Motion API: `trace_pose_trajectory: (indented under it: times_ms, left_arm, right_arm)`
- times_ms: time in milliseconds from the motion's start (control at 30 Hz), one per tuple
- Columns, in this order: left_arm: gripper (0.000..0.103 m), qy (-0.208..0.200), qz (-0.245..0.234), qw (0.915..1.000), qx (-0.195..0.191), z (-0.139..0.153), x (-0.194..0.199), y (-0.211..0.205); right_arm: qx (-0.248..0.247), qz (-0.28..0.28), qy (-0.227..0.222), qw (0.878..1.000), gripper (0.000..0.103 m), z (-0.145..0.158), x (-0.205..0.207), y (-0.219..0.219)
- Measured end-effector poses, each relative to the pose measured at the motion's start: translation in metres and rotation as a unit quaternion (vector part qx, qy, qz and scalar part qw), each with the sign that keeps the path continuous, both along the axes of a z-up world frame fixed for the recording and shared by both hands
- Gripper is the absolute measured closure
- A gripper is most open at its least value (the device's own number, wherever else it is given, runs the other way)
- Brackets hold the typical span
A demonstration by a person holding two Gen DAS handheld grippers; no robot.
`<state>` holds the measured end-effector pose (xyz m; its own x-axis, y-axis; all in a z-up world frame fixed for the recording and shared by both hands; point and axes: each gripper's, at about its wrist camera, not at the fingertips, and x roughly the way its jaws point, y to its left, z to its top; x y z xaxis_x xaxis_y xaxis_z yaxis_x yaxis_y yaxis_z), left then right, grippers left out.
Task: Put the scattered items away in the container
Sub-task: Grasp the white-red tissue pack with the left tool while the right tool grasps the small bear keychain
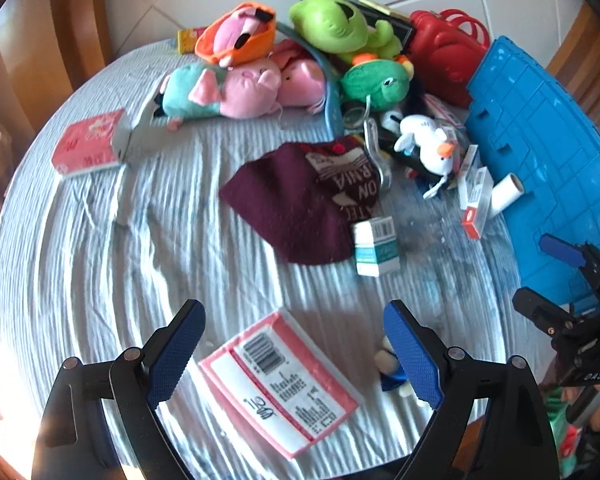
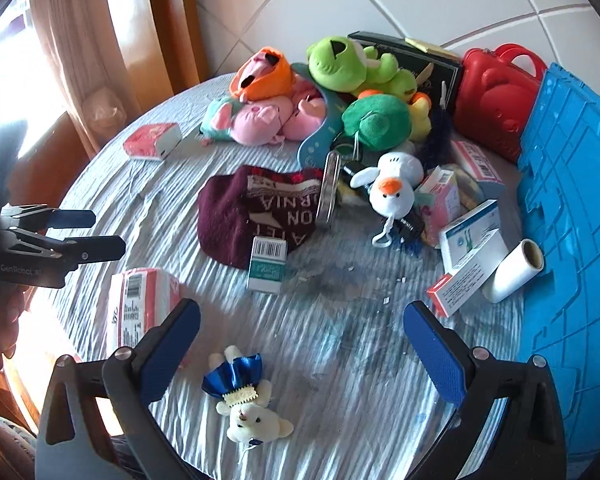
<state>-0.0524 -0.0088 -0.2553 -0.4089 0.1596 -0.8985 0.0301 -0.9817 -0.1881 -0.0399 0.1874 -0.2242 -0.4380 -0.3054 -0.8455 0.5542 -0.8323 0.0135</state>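
Note:
My left gripper (image 1: 294,354) is open, its fingers either side of a pink tissue pack (image 1: 278,384) lying on the table; the pack also shows in the right wrist view (image 2: 140,308). My right gripper (image 2: 300,344) is open above a small white bear in a blue dress (image 2: 242,400). The blue crate (image 2: 572,232) stands at the right; it also shows in the left wrist view (image 1: 540,152). Scattered items include a maroon beanie (image 2: 240,216), a teal-and-white box (image 2: 267,264), a white duck plush (image 2: 392,188) and a white roll (image 2: 514,270).
A heap of plush toys (image 2: 340,92), a red bear-shaped case (image 2: 496,100) and a black box (image 2: 416,56) sit at the far side. Another pink tissue pack (image 2: 152,140) lies at the left. Medicine boxes (image 2: 468,248) lie beside the crate. A curtain (image 2: 80,60) hangs at left.

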Motion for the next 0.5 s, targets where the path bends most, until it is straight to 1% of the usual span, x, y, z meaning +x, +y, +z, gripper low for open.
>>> trace_pose_trajectory:
  times_ms: [167,300,367,500]
  left_arm:
    - [0.012,-0.052,0.055,0.9971,0.004,-0.039,0.013,-0.002]
    - [0.012,-0.081,0.081,0.9934,0.011,-0.064,0.018,-0.004]
    - [0.012,-0.087,0.092,0.9918,0.011,-0.073,0.018,-0.004]
    - [0.012,-0.077,0.106,0.9913,-0.011,-0.075,0.01,-0.001]
  right_arm:
    - [0.023,0.033,-0.03,0.999,0.0,-0.036,0.002,-0.011]
    - [0.036,0.051,-0.049,0.997,0.0,-0.058,0.007,-0.017]
    - [0.044,0.057,-0.059,0.996,0.0,-0.07,0.01,-0.018]
    - [0.059,0.063,-0.08,0.993,0.0,-0.095,0.013,-0.021]
